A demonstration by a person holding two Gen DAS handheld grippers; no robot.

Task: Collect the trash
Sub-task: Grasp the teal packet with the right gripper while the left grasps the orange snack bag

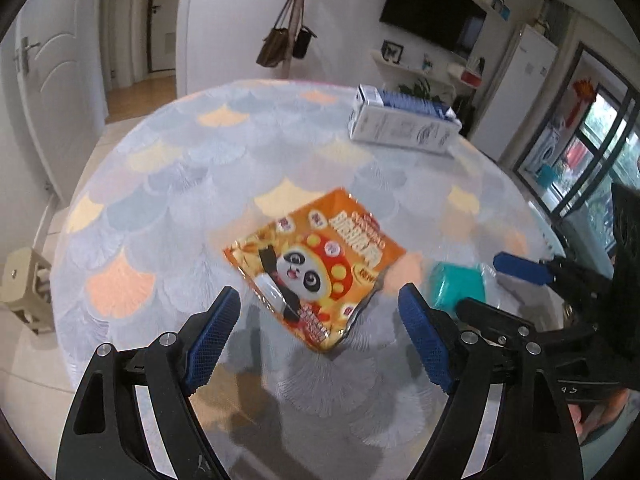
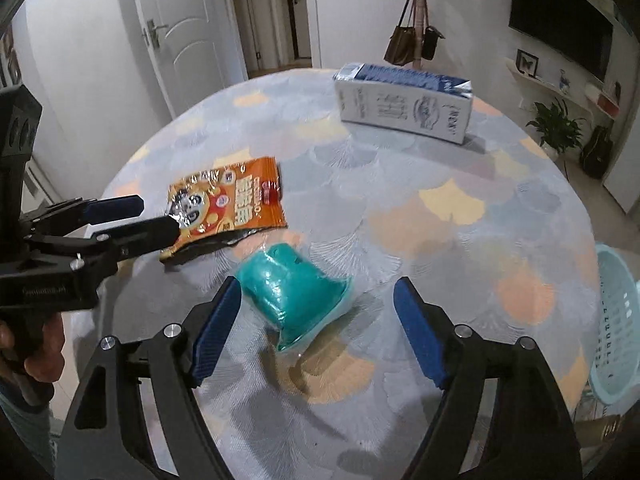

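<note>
- The left gripper [image 1: 320, 316] hangs over the round table [image 1: 168, 184] with its blue-padded fingers [image 1: 212, 340] spread wide and nothing between them; it points forward and down at the tabletop.
- An orange snack packet [image 1: 316, 264] with a panda print lies flat on the table just beyond the left fingertips, toward 12 o'clock of the gap, not touched by either pad.
- The right gripper [image 2: 318, 316] is likewise wide open and empty, tilted down over the table, its fingers [image 2: 216, 332] standing on either side of a crumpled teal wrapper [image 2: 292, 292] without touching it.
- In the right wrist view the left gripper [image 2: 132, 220] reaches in from 9 o'clock, roughly level, its tips over the near edge of the orange packet [image 2: 236, 204].
- In the left wrist view the right gripper [image 1: 508, 284] enters from 3 o'clock, beside the teal wrapper [image 1: 456, 284].
- A white-and-blue carton [image 2: 404, 104] lies on its side at the far part of the table, toward 1 o'clock, well apart from both grippers.
- A pale blue plastic basket [image 2: 612, 320] stands off the table edge at 3 o'clock in the right wrist view.
</note>
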